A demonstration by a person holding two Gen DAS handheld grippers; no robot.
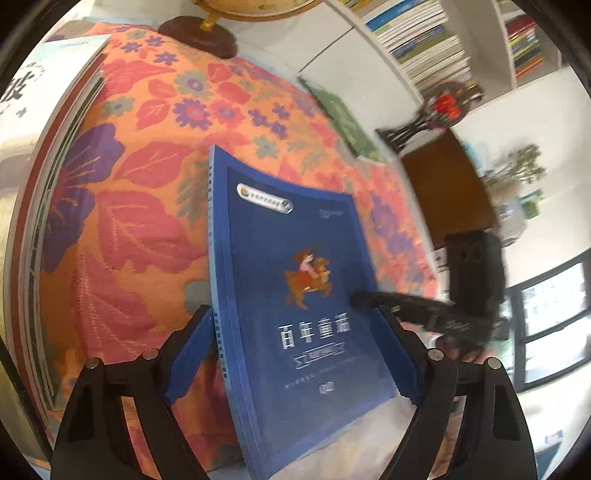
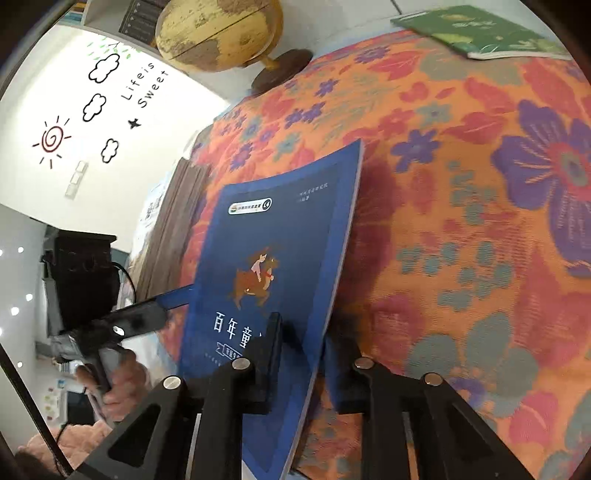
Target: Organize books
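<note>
I have the blue book [image 2: 273,266] lifted off the table [image 2: 461,229], near the globe [image 2: 218,33]: right hand-held gripper [image 2: 303,365] pinching it, left hand-held gripper [image 1: 291,354] spread around it. Green book [image 2: 480,33] beyond remains unshelved.

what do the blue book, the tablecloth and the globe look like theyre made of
Blue book: thin paperback with a smooth, slightly glossy card cover; it bows as held. Tablecloth: coarse woven fabric, matte, with the weave texture visible in the flowers. Globe: probably printed paper or plastic, on a dark, seemingly wooden base.
</note>
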